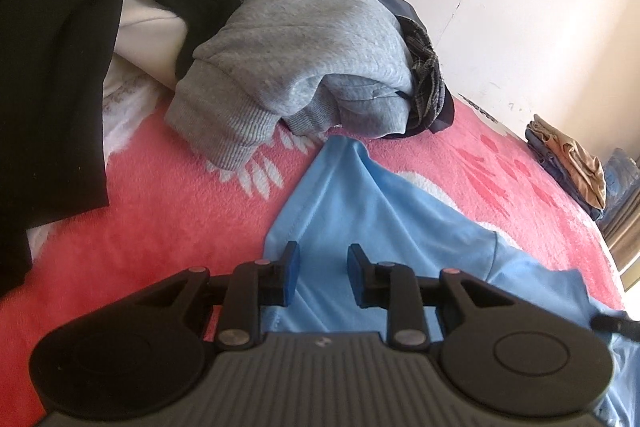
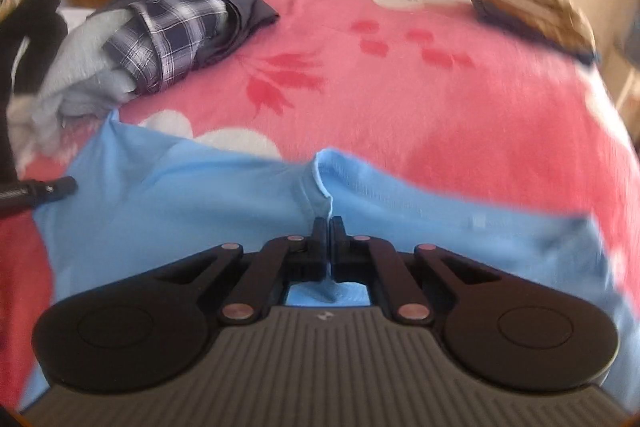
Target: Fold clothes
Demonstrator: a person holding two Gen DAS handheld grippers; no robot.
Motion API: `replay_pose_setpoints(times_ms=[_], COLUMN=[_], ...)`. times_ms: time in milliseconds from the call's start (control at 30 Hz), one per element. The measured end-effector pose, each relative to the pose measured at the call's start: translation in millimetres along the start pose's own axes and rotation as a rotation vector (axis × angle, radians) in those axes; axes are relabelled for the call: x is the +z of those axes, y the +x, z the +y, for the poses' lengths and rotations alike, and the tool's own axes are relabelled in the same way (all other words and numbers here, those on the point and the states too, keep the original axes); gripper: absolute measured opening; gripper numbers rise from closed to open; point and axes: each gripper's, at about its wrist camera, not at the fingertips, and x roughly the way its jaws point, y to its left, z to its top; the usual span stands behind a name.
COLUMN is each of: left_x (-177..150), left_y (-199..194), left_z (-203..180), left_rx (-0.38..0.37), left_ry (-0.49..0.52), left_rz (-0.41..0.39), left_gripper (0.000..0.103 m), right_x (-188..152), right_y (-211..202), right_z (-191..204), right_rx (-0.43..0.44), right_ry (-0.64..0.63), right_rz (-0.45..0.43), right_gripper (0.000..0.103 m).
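A light blue shirt (image 1: 360,195) lies spread and creased on the pink blanket (image 1: 160,219) of a bed. My left gripper (image 1: 323,267) hovers over the shirt's near left part with its blue pads apart. The cloth lies under the pads and is not pinched between them. In the right wrist view the same blue shirt (image 2: 200,195) stretches across the foreground. My right gripper (image 2: 329,227) is shut on a raised fold of the shirt, and a thin edge of blue cloth shows between its jaws.
A heap of unfolded clothes sits at the back: a grey sweater (image 1: 304,59), a plaid shirt (image 2: 168,31) and dark cloth. A black garment (image 1: 52,67) hangs at left. A folded brown-topped stack (image 2: 528,11) rests at the far bed corner by the wall.
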Motion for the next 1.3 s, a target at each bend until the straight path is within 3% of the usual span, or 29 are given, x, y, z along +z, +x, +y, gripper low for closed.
replay_pose_setpoints(times_ms=[167, 267, 467, 600, 700, 733, 767, 800, 833, 967, 1300], left_x=[-0.6, -0.6, -2.1, -2.1, -0.8, -0.3, 0.1, 0.6, 1.0, 1.1, 1.6], left_y=[-0.9, 0.0, -0.4, -0.1, 0.4, 0.7, 1.0, 1.5, 2.0, 3.3, 3.2], left_z=[-1.1, -1.7, -2.5, -2.2, -1.0, -0.7, -0.3, 0.2, 0.9, 1.7, 4.2], left_rx=[0.006, 0.009, 0.016, 0.014, 0.013, 0.016, 0.019, 0.022, 0.024, 0.03, 0.028], left_ry=[0.004, 0.004, 0.006, -0.002, -0.013, -0.014, -0.015, -0.018, -0.021, -0.009, -0.006], left_rz=[-0.004, -0.005, -0.013, -0.017, -0.02, -0.021, -0.022, -0.023, -0.023, -0.027, -0.04], left_gripper=[0.028, 0.028, 0.028, 0.028, 0.027, 0.027, 0.027, 0.026, 0.024, 0.023, 0.022], right_x=[-17.7, -16.3, 6.1, 28.3, 36.8, 36.5, 36.1, 35.2, 34.2, 29.9, 26.4], right_y=[7.8, 8.0, -2.9, 21.8, 47.2, 54.6, 62.0, 65.3, 68.5, 72.4, 87.5], right_z=[-14.1, -20.2, -30.1, -42.2, -52.3, -54.9, -57.5, -59.7, -61.9, -68.7, -76.8], right_rx=[-0.039, -0.037, 0.045, 0.115, 0.158, 0.167, 0.175, 0.178, 0.181, 0.18, 0.167], right_ry=[0.09, 0.129, 0.216, 0.347, 0.459, 0.492, 0.524, 0.545, 0.565, 0.621, 0.654], right_rz=[0.068, 0.06, -0.047, -0.015, 0.039, 0.059, 0.078, 0.071, 0.063, -0.014, -0.049], right_gripper=[0.002, 0.005, 0.033, 0.049, 0.049, 0.044, 0.034, 0.006, 0.002, 0.001, 0.002])
